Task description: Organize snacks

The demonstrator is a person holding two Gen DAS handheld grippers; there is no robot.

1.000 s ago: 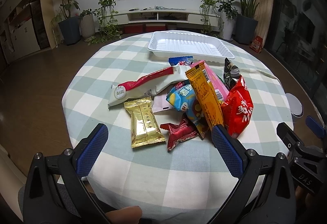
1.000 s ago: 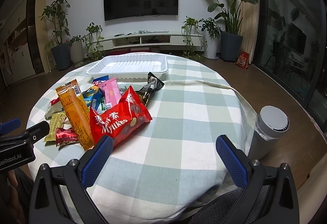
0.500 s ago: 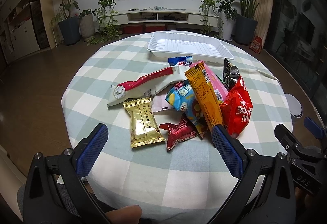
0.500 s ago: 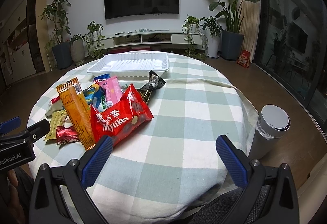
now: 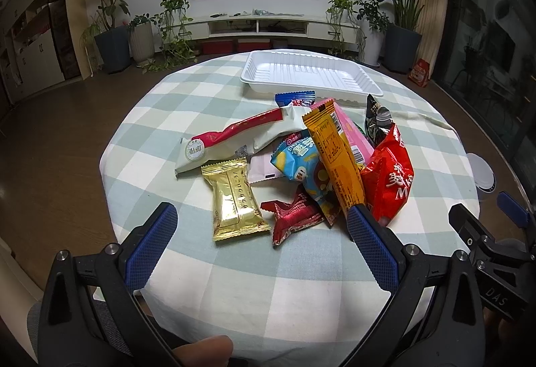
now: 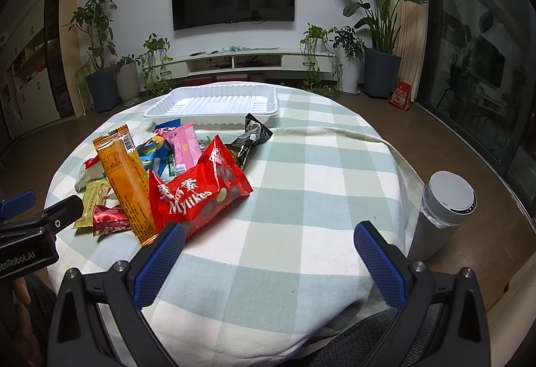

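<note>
The round worktop (image 5: 234, 270) under its checked cloth carries everything: at the far side the white tray (image 5: 310, 74) sits empty, and just in front of it the snacks lie heaped and overlapping. Of these, the long white-and-red packet (image 5: 241, 139) lies to the left, the red Mylikes bag (image 6: 197, 196) is nearest the right tongs, and the orange bar (image 5: 335, 156) lies across the blue chip packet (image 5: 301, 162). The gold packet (image 5: 236, 199) and the small red wrapper (image 5: 291, 216) lie at the near edge, closest to the left tongs. Over the last second almost nothing has shifted; both views have crept only slightly and no snack has moved, so sorting looks not yet begun. The left tongs (image 5: 263, 253) hover spread wide and empty just short of the gold packet; the right tongs (image 6: 269, 263) are likewise spread and empty above bare cloth, beside the red bag.
</note>
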